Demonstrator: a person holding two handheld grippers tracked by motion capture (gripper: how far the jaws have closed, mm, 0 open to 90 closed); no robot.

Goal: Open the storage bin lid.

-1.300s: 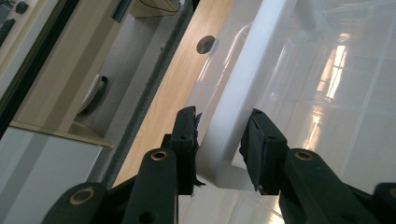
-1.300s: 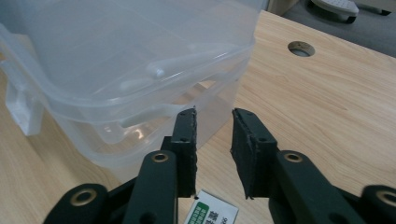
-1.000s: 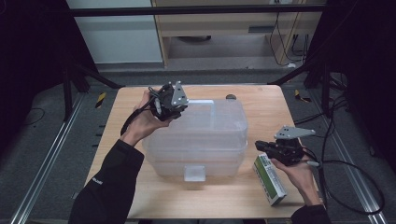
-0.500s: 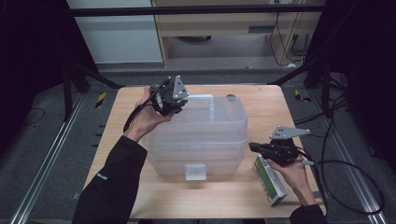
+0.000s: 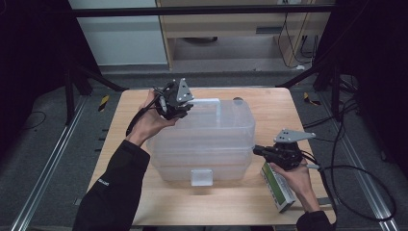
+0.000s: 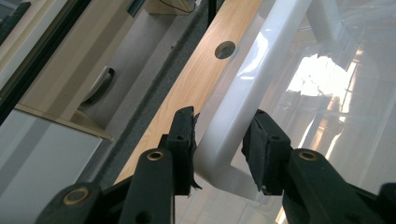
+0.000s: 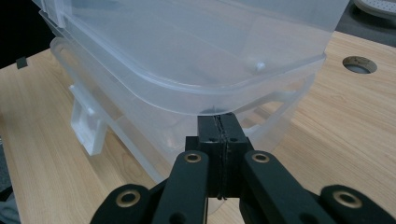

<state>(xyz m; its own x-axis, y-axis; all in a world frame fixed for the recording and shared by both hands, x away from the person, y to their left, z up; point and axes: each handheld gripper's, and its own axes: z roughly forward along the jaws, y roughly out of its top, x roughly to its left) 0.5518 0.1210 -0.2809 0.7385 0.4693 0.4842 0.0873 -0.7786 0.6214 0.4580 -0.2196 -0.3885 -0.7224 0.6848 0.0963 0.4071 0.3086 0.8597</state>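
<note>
Two grippers were working one clear plastic storage bin (image 5: 207,139), which sat mid-table (image 5: 269,103) with its lid on.

Left gripper (image 5: 174,102) was at the bin's far left corner, jaws partly open around the white handle bar (image 6: 243,100) on the lid. In the left gripper view the pads stood on either side of the bar's bend; one looked close to contact, the other showed a gap. I read it as straddling, not clamped.

Right gripper (image 5: 262,151) was at the bin's right edge, jaws fully shut with nothing between them, tips tucked just under the lid rim (image 7: 224,102). A green-and-white box (image 5: 276,187) lay on the table just right of the bin, under that hand.

Step in hand, my read: freeing the lid. The right tip was set to pry the rim up while the left took the handle. The white latch (image 5: 201,176) on the bin's near side still looked down.

Next move calls for closing the left gripper firmly on the bar, then levering the rim up on the right without shoving the bin sideways.
</note>
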